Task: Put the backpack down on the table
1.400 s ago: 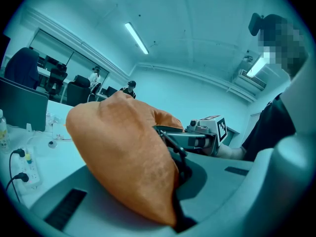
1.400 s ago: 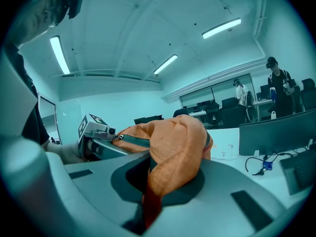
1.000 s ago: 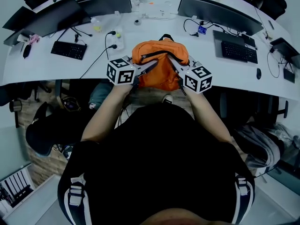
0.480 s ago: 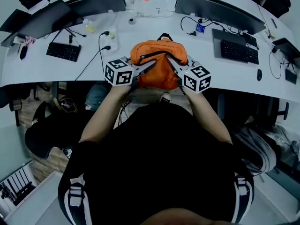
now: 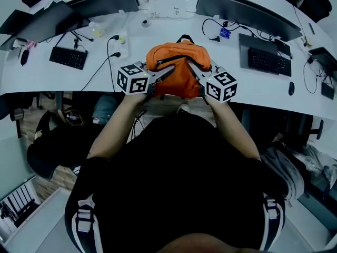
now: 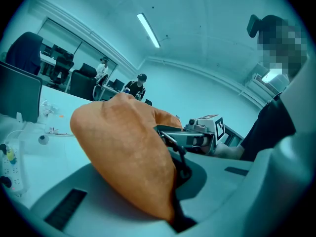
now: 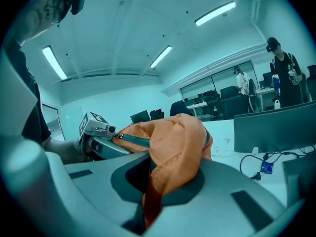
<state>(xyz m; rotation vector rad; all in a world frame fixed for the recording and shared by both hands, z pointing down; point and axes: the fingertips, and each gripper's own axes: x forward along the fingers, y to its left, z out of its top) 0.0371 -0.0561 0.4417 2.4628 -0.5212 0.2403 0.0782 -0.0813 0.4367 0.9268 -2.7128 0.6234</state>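
The orange backpack (image 5: 178, 70) hangs between my two grippers over the front edge of the white table (image 5: 79, 80). My left gripper (image 5: 167, 74) is shut on the fabric of its left side, next to a dark zip. My right gripper (image 5: 191, 68) is shut on the right side. In the left gripper view the backpack (image 6: 123, 152) fills the middle, pinched low in the jaws of the left gripper (image 6: 174, 214), with the right gripper (image 6: 200, 138) beyond it. In the right gripper view the orange fabric (image 7: 177, 147) runs down into the right gripper (image 7: 148, 209). I cannot tell whether the bag's bottom touches the table.
Two monitors (image 5: 239, 12) (image 5: 102, 1) stand at the back, with keyboards (image 5: 268, 59) (image 5: 68, 58) in front. A power strip (image 5: 120, 38) and cables lie left of the bag; a mouse (image 5: 291, 88) lies right. Chairs and bags sit under the table. People stand far off (image 7: 281, 68).
Both grippers have carried the backpack a little farther over the table and slightly lower. Both grips look the same as before.
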